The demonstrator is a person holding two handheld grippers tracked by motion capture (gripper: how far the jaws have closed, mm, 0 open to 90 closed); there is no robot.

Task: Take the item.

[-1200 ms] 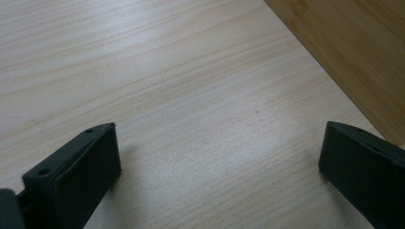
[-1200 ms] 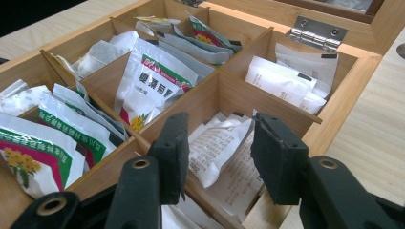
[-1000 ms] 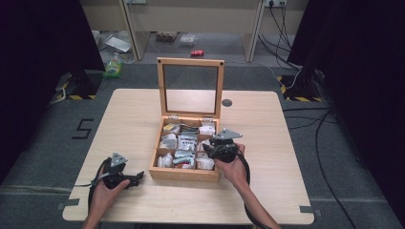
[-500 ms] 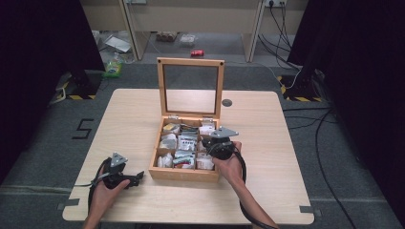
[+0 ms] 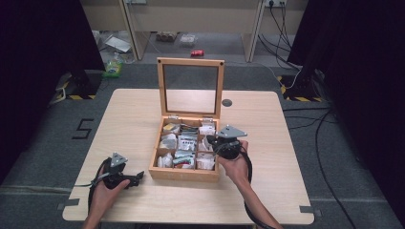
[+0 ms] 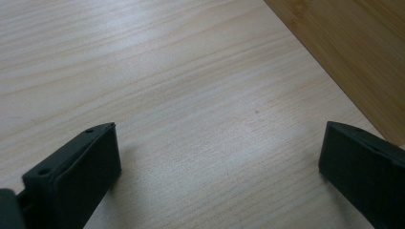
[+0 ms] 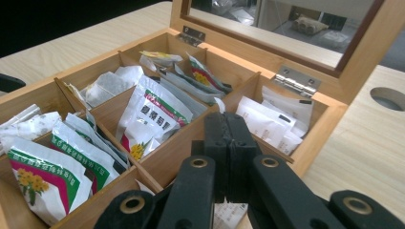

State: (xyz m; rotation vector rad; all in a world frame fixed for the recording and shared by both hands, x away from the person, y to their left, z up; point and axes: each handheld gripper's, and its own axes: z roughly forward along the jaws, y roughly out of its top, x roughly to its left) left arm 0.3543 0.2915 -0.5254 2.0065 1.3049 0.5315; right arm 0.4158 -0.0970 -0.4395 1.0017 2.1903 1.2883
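Pale wood bench (image 5: 143, 114) carried a wooden box (image 5: 184, 172), lid up, compartments full of tea sachets (image 7: 148, 114). My right tongs (image 7: 228, 143) sat pressed together over the box's right-hand cells, w/ a white packet (image 7: 229, 214) just under them; grip unclear. They'd edged slightly inward vs. 1 s ago. Left tongs (image 6: 215, 162) gaped wide, empty, beside the box.

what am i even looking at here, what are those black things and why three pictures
A person sits at a wooden table, holding hand-held tongs in each hand. One picture looks down from above; the other two come from cameras riding on each tool. The left tongs rest open on the bare tabletop, beside the wooden box. That box has its glass lid standing open and its compartments hold tea sachets. The right tongs are over the box's right side, jaws closed, with a white packet showing under them; whether it is gripped is unclear.
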